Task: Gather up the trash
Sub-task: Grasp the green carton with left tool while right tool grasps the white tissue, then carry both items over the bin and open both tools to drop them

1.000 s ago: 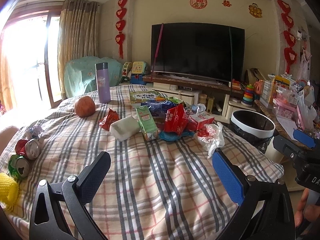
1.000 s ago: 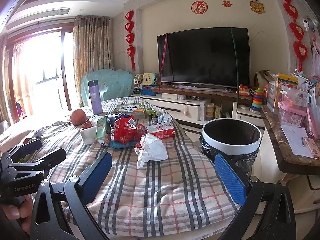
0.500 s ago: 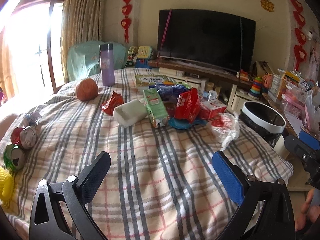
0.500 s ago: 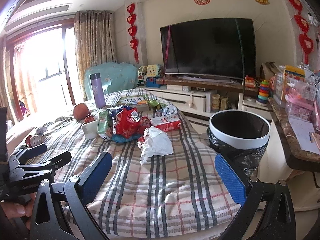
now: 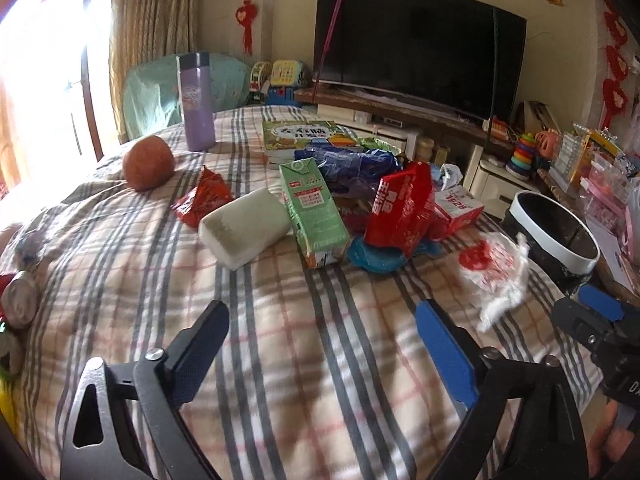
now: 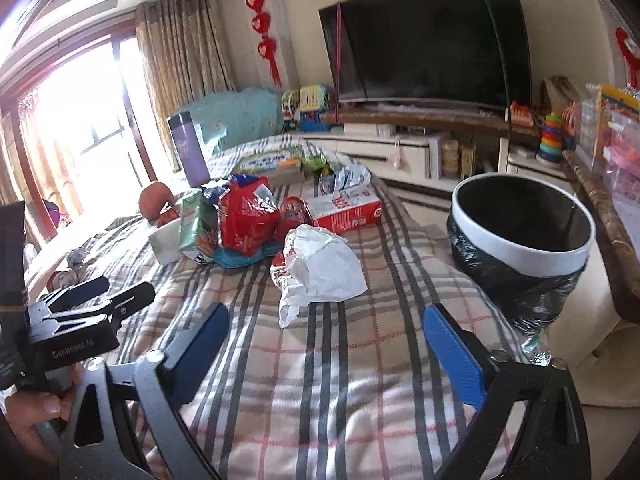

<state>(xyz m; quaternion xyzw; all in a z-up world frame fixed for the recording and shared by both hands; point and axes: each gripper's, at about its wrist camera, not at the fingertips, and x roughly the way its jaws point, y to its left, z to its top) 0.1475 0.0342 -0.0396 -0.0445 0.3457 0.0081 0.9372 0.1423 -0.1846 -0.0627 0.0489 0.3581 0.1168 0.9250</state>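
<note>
I hold both tools, left [image 5: 322, 334] and right [image 6: 326, 336], wide open and empty over bare plaid desk [image 6: 320, 392]. Crumpled plastic bag [image 6: 320, 266] lies ahead, bin [image 6: 520, 236] past the desk's right edge.

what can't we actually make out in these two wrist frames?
- Trash bin floor: right wrist view, dark liner hides whether anything is inside.
- Cans: left wrist view, cut off by the left edge.
- White plastic bag: left wrist view, motion-blurred, print unreadable.
- Blue item: left wrist view, under the red snack bag, unidentifiable.
</note>
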